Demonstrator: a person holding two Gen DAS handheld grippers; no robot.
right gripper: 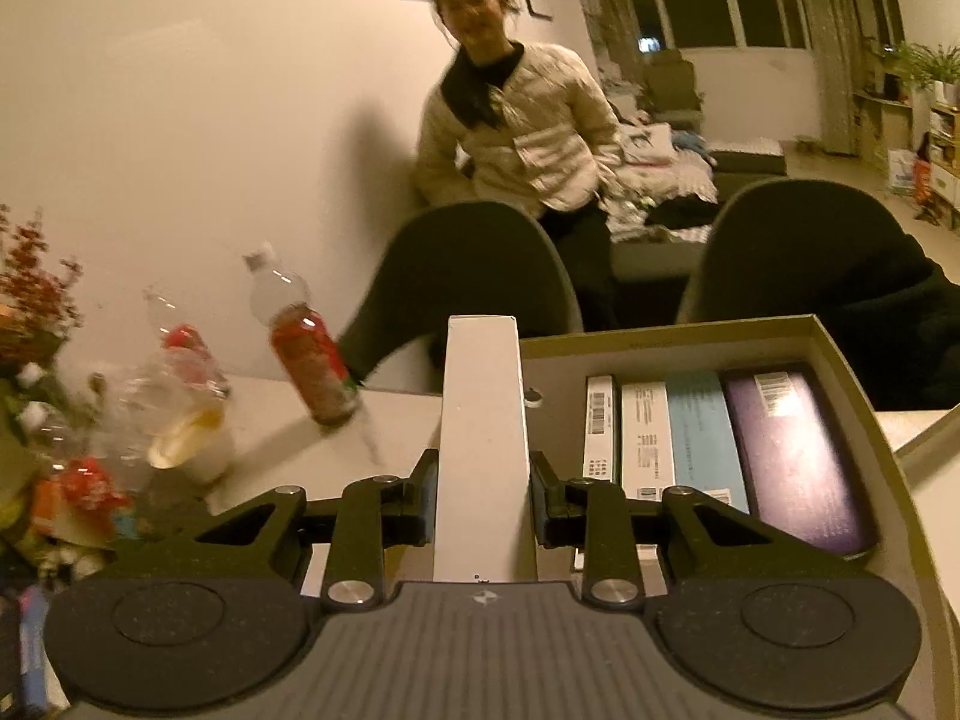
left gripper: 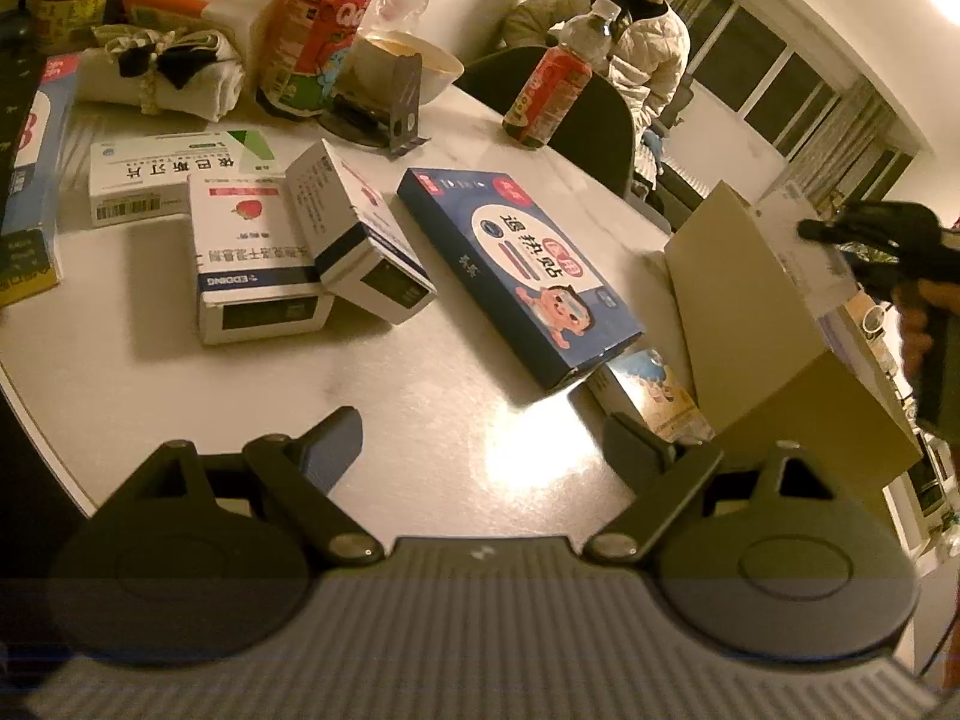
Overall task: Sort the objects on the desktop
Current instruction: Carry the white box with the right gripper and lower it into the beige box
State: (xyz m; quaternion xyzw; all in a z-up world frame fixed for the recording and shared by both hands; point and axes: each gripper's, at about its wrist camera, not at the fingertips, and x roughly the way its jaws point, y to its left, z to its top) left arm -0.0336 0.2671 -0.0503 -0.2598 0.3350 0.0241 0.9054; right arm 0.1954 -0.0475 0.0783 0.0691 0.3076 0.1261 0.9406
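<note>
My right gripper [right gripper: 483, 489] is shut on a plain white box [right gripper: 480, 420], held upright over the left wall of the tan cardboard box [right gripper: 852, 348]. Several medicine boxes [right gripper: 678, 438] stand side by side inside that cardboard box. In the left wrist view my left gripper [left gripper: 486, 438] hangs open over bare tabletop with nothing between its fingers. Ahead of it lie a dark blue cartoon box [left gripper: 516, 270], a tilted white box [left gripper: 360, 240] and a white box with an apple picture [left gripper: 252, 258]. The right gripper [left gripper: 864, 240] shows at the far right above the tan cardboard box [left gripper: 756, 312].
A red-labelled bottle [left gripper: 558, 84] stands near the far table edge. A bowl [left gripper: 408, 66], a jar, cartons and folded cloth crowd the back left. A small box [left gripper: 654, 390] lies beside the cardboard box. A person in a pale jacket [right gripper: 516, 138] sits behind two dark chairs.
</note>
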